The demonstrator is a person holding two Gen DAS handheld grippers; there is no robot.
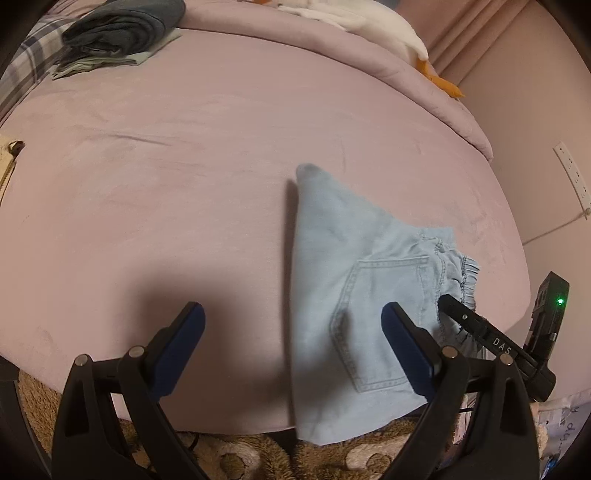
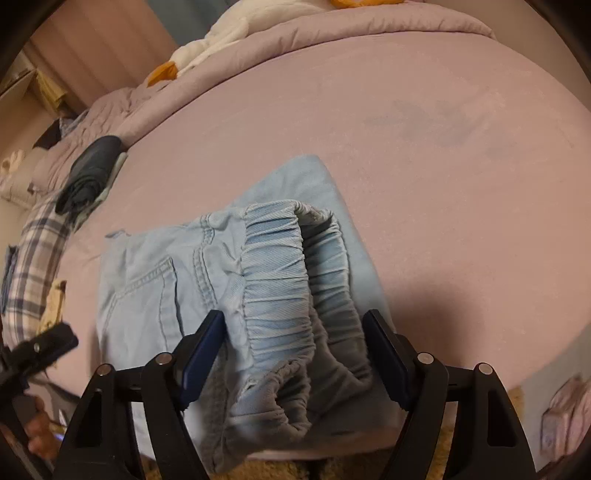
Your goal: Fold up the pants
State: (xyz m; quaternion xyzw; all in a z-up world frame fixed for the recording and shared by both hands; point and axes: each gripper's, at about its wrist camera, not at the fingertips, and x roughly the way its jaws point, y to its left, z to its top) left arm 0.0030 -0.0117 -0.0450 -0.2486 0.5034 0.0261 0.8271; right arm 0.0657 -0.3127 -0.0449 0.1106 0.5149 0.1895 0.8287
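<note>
Light blue denim pants lie folded on the pink bed, a back pocket facing up, the lower edge hanging over the bed's front edge. My left gripper is open and empty, its right finger over the pants. In the right wrist view the gathered elastic waistband of the pants lies between the open fingers of my right gripper. The right gripper also shows in the left wrist view at the waistband.
A pile of dark folded clothes sits at the far left corner of the bed. A white and orange plush toy lies at the far side. A brown fluffy rug lies below the bed's front edge.
</note>
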